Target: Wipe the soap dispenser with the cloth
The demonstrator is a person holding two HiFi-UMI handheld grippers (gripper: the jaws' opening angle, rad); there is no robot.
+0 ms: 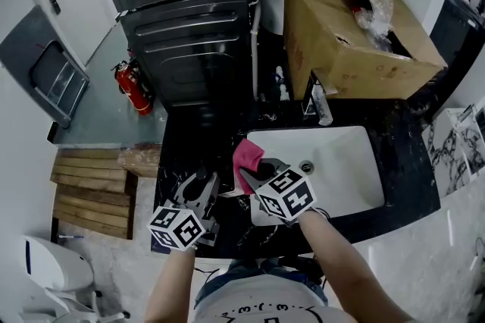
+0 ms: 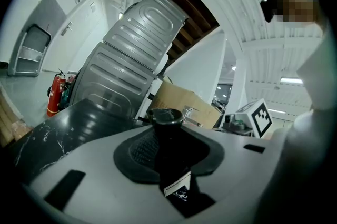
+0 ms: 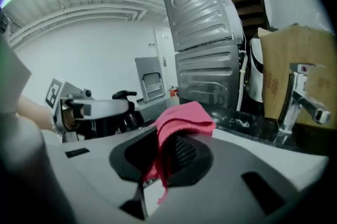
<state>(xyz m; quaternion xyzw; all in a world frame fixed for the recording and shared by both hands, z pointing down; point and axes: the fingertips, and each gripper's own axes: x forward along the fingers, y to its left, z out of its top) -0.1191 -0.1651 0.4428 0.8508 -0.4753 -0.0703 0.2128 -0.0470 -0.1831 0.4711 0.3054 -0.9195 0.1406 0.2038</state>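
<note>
Closest in the head view, two hand-held grippers are seen above a black counter (image 1: 189,141), at the left rim of a white sink (image 1: 345,174). The left gripper (image 1: 199,189) is held level, and its jaws are closed on a dark dispenser (image 2: 167,136). The dispenser is gripped by its body, with the pump top clear of the pads and a small white label showing low on its side.

The right gripper (image 1: 258,171) is tilted downward, just to the right of the left one. Its jaws are clamped on a pink cloth (image 3: 181,120), which is bunched above the pads, with a strip hanging down between them. The cloth is held near the dispenser but apart from it; no contact is seen in either gripper view.

A tap (image 3: 297,94) is mounted behind the sink, and a torn box (image 1: 341,37) is set behind the tap. Grey appliances (image 1: 182,10) are stacked beyond the counter, with an extinguisher (image 1: 135,86) on the floor to their left.
</note>
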